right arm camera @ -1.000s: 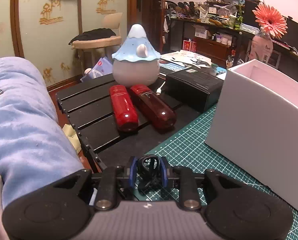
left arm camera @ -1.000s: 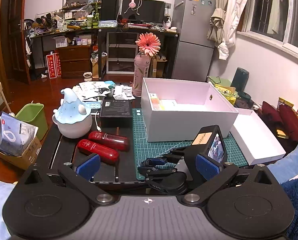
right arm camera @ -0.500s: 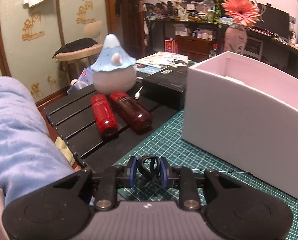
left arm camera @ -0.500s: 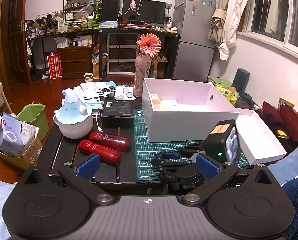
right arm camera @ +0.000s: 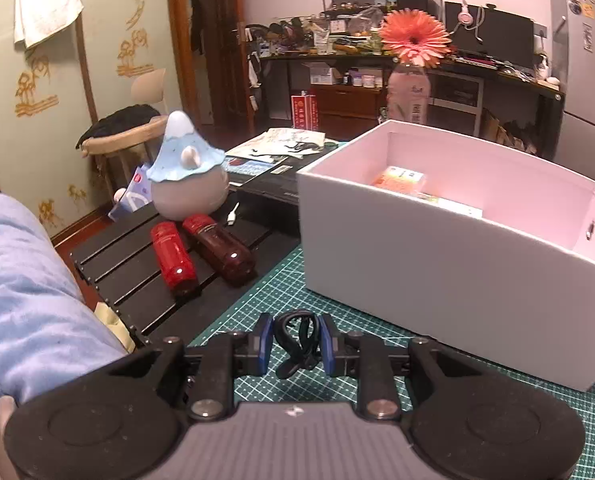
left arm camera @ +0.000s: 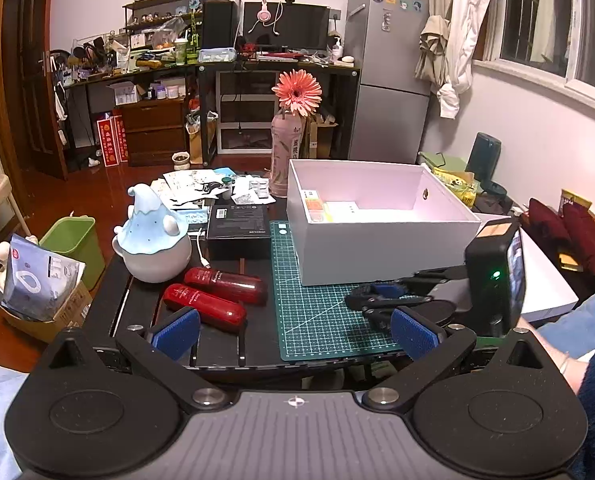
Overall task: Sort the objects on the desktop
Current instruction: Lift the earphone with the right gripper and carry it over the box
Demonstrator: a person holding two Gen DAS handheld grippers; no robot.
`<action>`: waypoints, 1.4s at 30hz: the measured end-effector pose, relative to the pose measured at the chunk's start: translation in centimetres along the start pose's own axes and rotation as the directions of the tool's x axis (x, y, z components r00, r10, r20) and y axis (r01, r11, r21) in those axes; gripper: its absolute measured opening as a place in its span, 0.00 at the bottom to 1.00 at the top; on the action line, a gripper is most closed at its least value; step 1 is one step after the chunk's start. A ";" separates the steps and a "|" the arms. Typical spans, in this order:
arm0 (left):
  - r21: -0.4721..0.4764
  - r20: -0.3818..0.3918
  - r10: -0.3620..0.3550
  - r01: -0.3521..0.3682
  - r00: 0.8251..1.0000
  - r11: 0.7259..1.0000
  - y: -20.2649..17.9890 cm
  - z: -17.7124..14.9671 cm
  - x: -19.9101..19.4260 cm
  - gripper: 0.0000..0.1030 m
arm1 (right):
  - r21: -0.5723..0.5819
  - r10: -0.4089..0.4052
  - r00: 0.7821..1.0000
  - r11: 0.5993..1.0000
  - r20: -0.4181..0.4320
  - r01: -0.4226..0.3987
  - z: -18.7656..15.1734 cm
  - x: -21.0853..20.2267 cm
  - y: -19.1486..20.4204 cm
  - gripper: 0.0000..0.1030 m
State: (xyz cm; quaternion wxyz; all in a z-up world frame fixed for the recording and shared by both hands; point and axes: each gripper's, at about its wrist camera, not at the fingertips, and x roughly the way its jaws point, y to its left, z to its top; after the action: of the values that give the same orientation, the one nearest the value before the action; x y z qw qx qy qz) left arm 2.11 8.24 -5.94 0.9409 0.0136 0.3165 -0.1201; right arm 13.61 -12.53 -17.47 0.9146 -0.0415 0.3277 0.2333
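Observation:
My right gripper (right arm camera: 295,344) is shut on a coiled black cable (right arm camera: 297,334) and holds it above the green cutting mat (right arm camera: 257,312), in front of the white box (right arm camera: 437,264). In the left wrist view the right gripper (left arm camera: 353,304) is seen from the side before the box's front wall (left arm camera: 377,252). My left gripper (left arm camera: 293,330) is open and empty at the table's near edge. Two red bottles (left arm camera: 213,294) lie on the black table (left arm camera: 137,304) beside a blue-capped white figurine (left arm camera: 153,240). They also show in the right wrist view (right arm camera: 201,252). The box holds small packets (left arm camera: 317,208).
A black box (left arm camera: 239,228) lies behind the bottles. A pink bottle with a flower (left arm camera: 283,152) stands at the box's far left corner. The white box lid (left arm camera: 545,280) lies to the right. Papers (left arm camera: 201,188) cover the far table edge. A green bin (left arm camera: 73,240) stands left.
My right gripper has lifted and moved right with the cable, closer to the white box, whose inside now shows in its view. My left gripper has stayed open in place.

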 end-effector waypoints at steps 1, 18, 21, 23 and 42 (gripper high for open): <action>0.003 0.000 0.001 -0.001 1.000 1.000 -0.1 0.0 0.0 1.00 | 0.000 -0.006 1.000 1.000 -0.001 0.006 0.0 -0.2 -0.1 0.22; 0.011 0.023 0.001 -0.001 1.000 1.000 0.0 -0.4 -0.5 1.00 | -0.030 -0.026 0.999 0.999 -0.026 0.025 0.7 -3.5 -0.5 0.22; 0.015 0.029 0.000 -0.001 1.000 1.000 -0.1 -0.4 -0.6 1.00 | -0.031 -0.021 1.000 0.999 -0.017 0.020 1.4 -4.2 -0.8 0.22; 0.018 0.031 0.002 -0.002 1.000 1.000 -0.2 -0.4 -0.6 1.00 | -0.036 -0.018 1.000 0.999 -0.011 0.018 2.0 -4.7 -1.0 0.22; 0.012 0.052 -0.014 0.014 0.999 1.000 0.1 -0.4 -0.7 1.00 | -0.136 -0.025 1.000 0.990 -0.005 0.024 6.3 -7.4 -2.7 0.22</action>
State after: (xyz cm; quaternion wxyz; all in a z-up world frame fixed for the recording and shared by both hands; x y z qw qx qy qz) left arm 1.37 8.51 -5.82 0.9479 0.0134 0.2910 -0.1288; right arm 13.52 -16.41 -8.16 0.9114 -0.1085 0.3134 0.2438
